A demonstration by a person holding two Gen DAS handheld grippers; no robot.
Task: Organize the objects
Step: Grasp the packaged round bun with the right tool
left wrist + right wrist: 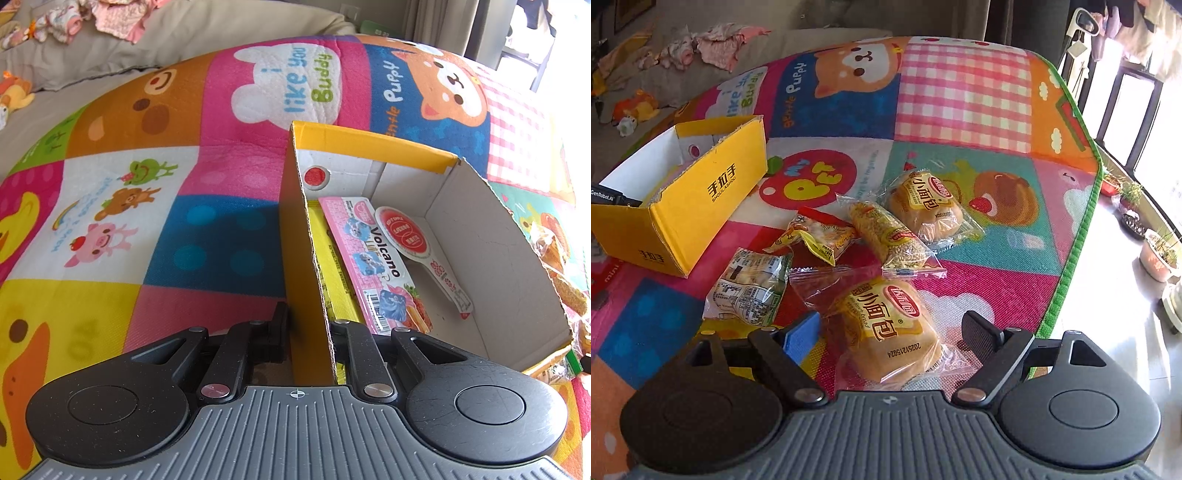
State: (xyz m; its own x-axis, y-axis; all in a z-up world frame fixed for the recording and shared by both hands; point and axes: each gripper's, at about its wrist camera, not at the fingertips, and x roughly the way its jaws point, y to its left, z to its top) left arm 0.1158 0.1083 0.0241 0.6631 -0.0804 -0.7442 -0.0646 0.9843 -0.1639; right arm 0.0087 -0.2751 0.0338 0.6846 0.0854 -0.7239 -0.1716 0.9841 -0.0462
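Bread (886, 332) in its slippery bag is soft; pinch its middle gently. Right gripper (890, 334) jaws stand wide around it. Left gripper (306, 325) jaws clamp the box (295, 229) wall.

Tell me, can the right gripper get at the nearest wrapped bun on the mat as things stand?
Probably yes. The right gripper is open, its fingers either side of the nearest wrapped bun, and nothing lies over the bun. The green-labelled packet sits off to one side, clear of the fingers.
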